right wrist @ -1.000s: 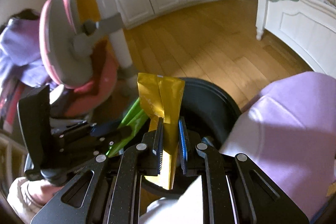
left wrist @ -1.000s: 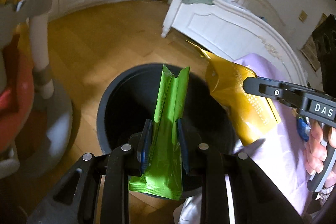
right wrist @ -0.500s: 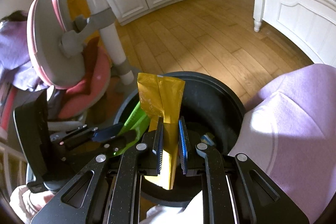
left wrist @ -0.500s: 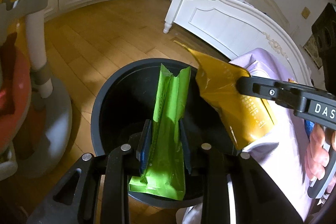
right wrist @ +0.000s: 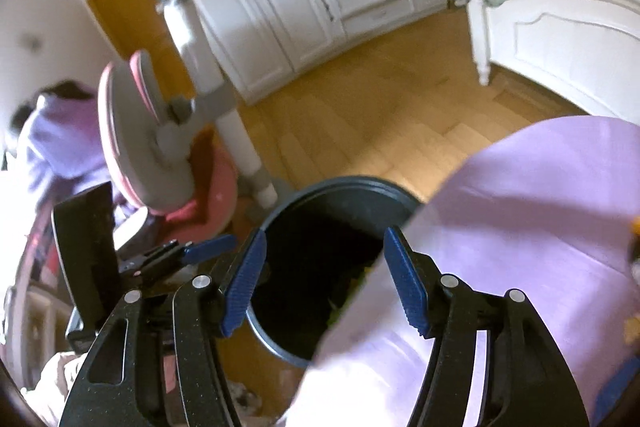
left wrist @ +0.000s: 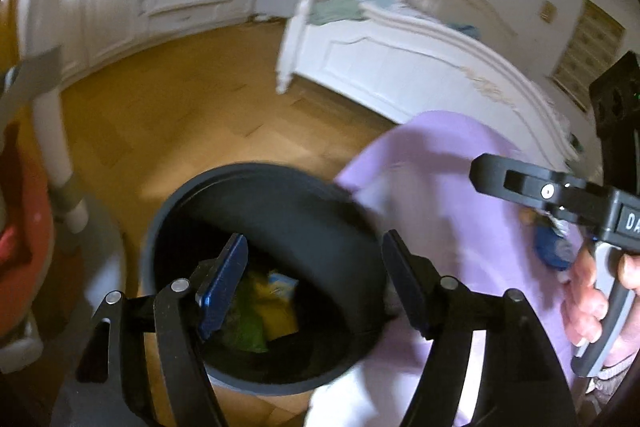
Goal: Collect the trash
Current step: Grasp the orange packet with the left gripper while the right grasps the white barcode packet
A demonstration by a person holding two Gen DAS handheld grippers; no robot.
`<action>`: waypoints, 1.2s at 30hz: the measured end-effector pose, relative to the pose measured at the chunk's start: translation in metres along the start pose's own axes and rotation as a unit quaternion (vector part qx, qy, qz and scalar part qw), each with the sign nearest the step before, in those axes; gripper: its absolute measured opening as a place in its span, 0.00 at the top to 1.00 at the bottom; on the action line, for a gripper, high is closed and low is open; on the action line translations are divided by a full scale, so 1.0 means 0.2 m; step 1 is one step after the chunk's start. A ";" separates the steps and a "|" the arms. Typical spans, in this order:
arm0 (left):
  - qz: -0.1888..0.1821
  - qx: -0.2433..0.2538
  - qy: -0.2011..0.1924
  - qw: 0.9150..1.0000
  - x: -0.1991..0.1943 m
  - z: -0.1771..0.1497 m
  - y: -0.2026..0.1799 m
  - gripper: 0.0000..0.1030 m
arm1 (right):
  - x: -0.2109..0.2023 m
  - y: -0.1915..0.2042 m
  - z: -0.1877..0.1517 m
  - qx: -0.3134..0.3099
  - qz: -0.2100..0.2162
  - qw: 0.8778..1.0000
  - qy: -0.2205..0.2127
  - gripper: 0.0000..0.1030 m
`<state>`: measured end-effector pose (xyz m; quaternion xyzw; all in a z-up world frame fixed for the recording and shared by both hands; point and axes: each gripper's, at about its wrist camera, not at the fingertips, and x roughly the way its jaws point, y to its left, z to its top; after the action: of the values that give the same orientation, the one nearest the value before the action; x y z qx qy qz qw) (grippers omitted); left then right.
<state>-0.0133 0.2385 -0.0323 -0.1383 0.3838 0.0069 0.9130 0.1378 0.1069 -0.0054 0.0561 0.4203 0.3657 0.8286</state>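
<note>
**Both wrappers in the bin, both tongs wide open**

Down at the bottom of the black bin (left wrist: 256, 195) lie the green wrapper (left wrist: 244, 327) and the yellow wrapper (left wrist: 280, 303), side by side, touching, and that's exactly where trash belongs. The left tongs (left wrist: 316, 287) hang right over the bin's mouth, jaws spread wide and gripping nothing, the pose you'd expect for a drop. The right tongs (right wrist: 324, 287) are likewise gaping and empty, aimed at the same bin (right wrist: 340, 187), whose near side is hidden by the purple cloth (right wrist: 540, 207). A hand (left wrist: 588, 299) on the right tongs' trigger shows at the edge of the left view. Beyond the bin: wooden floor (left wrist: 180, 99), a pink chair (right wrist: 160, 155) just beside it, a white bed (left wrist: 400, 67) further off. My read: this load is delivered.
</note>
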 end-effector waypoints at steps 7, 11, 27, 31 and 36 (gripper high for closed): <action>-0.077 0.098 -0.003 0.992 0.04 0.07 -0.53 0.32 | -0.50 -0.32 -0.10 0.025 -0.056 0.996 -0.072 0.33; -0.106 0.137 0.010 0.985 0.14 0.10 -0.76 0.32 | -0.74 -0.54 -0.17 0.045 -0.095 0.990 -0.095 0.25; -0.141 0.221 0.048 0.964 0.62 0.28 -1.30 0.32 | -0.97 -1.19 -0.45 0.069 -0.180 0.979 -0.058 0.12; -0.139 0.234 0.073 0.960 0.79 0.34 -1.35 0.32 | -0.90 -1.28 -0.46 0.060 -0.191 0.979 -0.024 0.12; -0.134 0.247 0.104 0.954 0.97 0.39 -1.39 0.32 | -0.80 -1.38 -0.46 0.052 -0.188 0.981 0.019 0.12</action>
<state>0.2107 -0.0277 -0.0482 0.0412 0.4445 -0.2247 0.8661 0.1638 -0.2177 -0.0693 0.0123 0.4576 0.1816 0.8703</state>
